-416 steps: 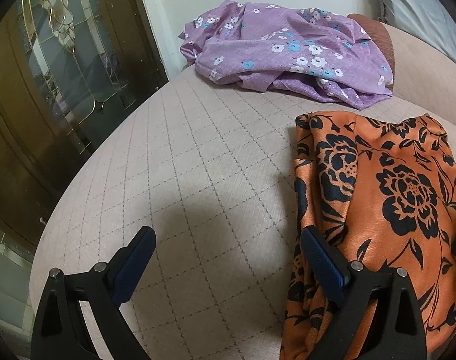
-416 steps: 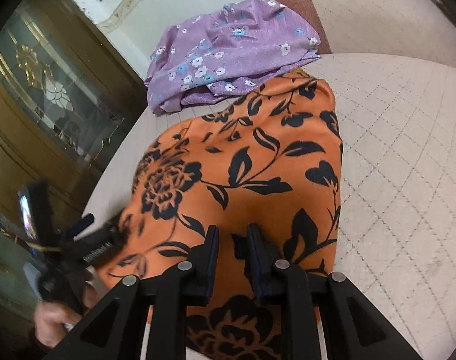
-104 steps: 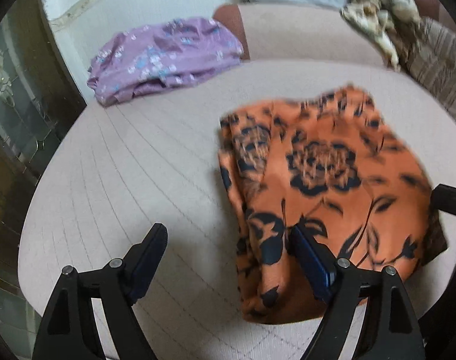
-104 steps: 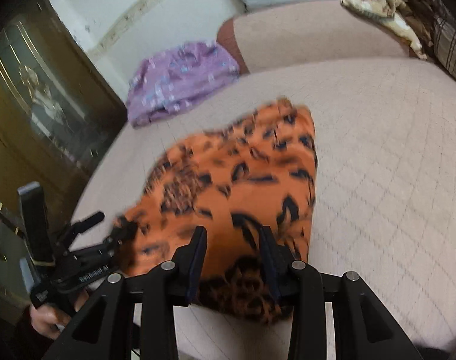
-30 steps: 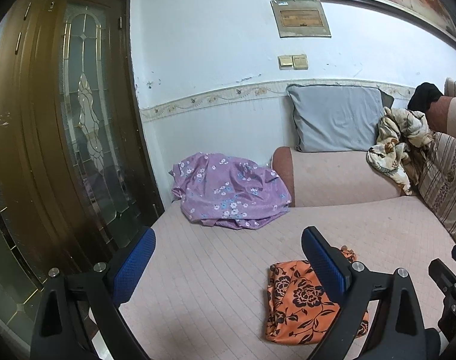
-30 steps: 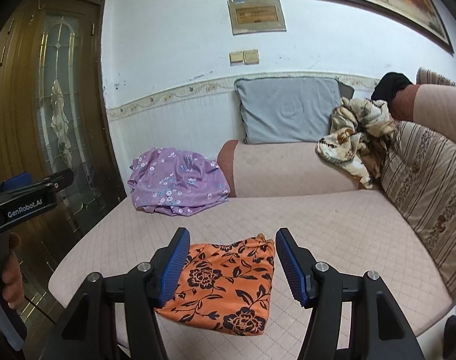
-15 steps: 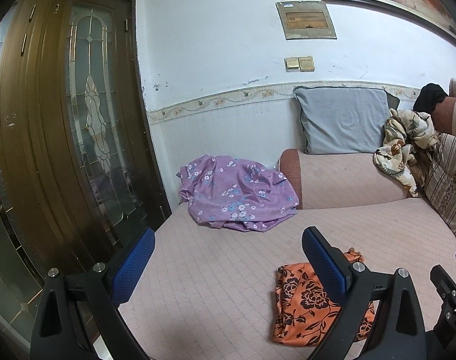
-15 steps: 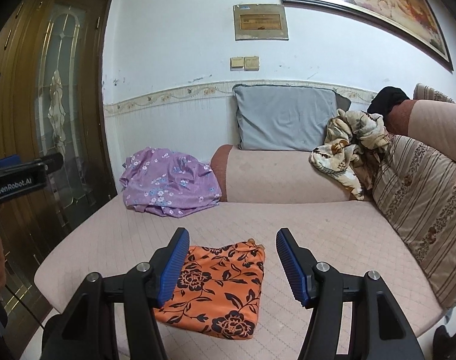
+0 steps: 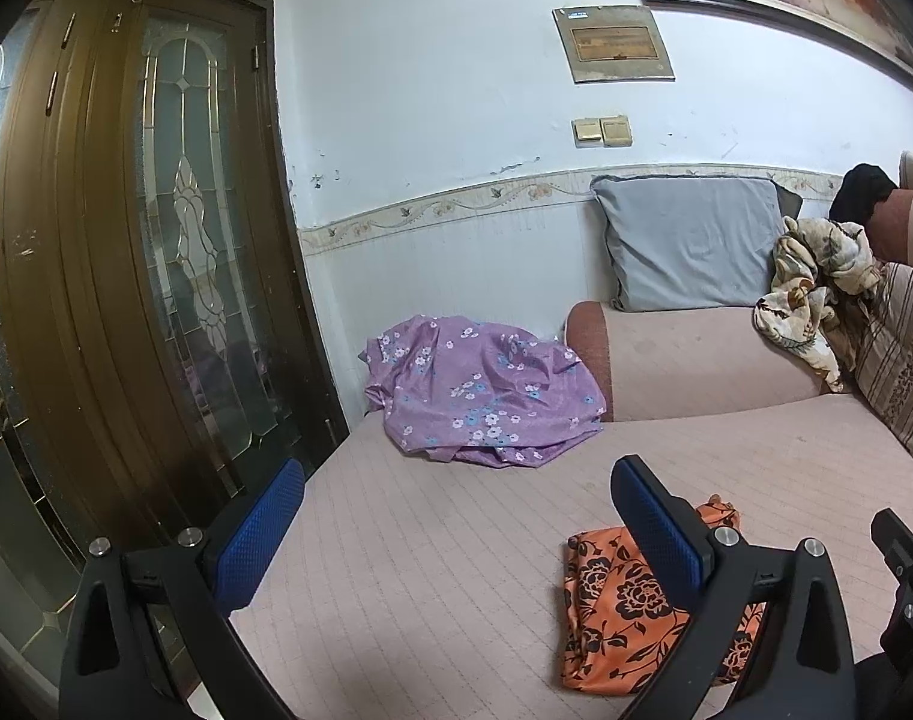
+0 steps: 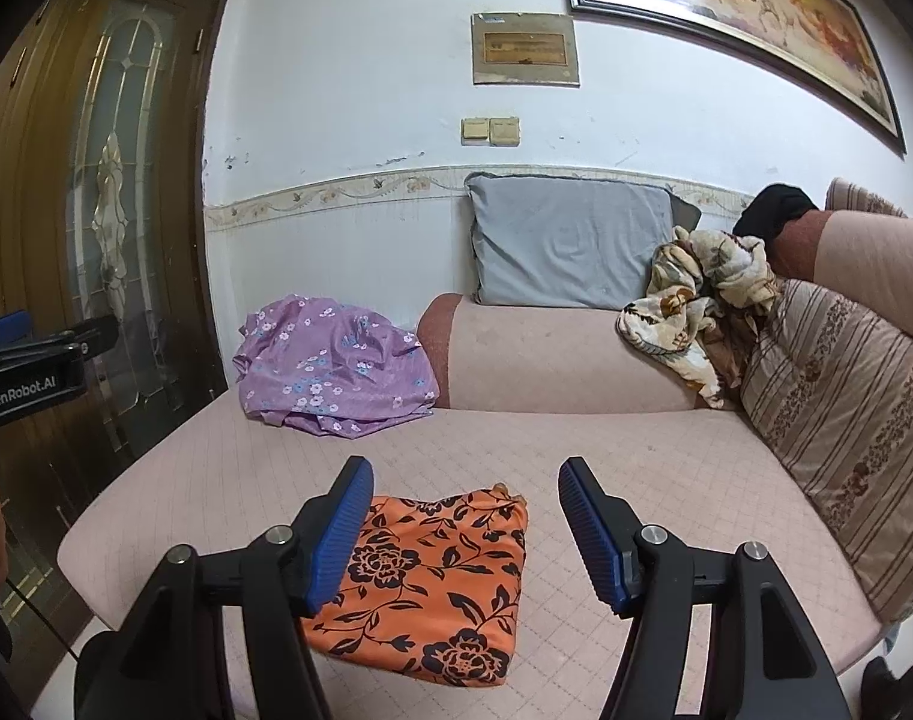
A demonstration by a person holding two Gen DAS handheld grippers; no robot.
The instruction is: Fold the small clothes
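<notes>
Item 1. Orange floral garment (image 10: 432, 582): folded into a flat, roughly rectangular packet; lies on the sofa seat (image 10: 666, 480) near its front edge, toward the left half. Edges look squared and nothing touches it, which suggests it is set down as finished work. In the left wrist view the same packet (image 9: 612, 600) shows partly behind the right finger of the left tongs.

Item 2. Purple floral garment (image 10: 330, 366): crumpled heap at the rear left corner of the seat, against the sofa's low back (image 10: 564, 360) and close to the wall. Unfolded; probably waits there as the next piece, kept well apart from the folded one so the two do not mix.

Item 3. Right tongs (image 10: 465, 531): jaws stand wide apart and have just been opening; empty, nothing between the pads. They hang above the front edge of the seat, aimed slightly downward over the orange packet, clear of the cloth.

Item 4. Left tongs (image 9: 456, 525): jaws wide, empty; held off the left front corner of the seat, well clear of both garments.

Item 5. Beige patterned cloth (image 10: 696, 312): bundled at the right end of the back, beside a striped cushion (image 10: 840, 420); whether it belongs to the job I cannot tell.

Item 6. Grey pillow (image 10: 570, 246): propped against the wall behind the back
</notes>
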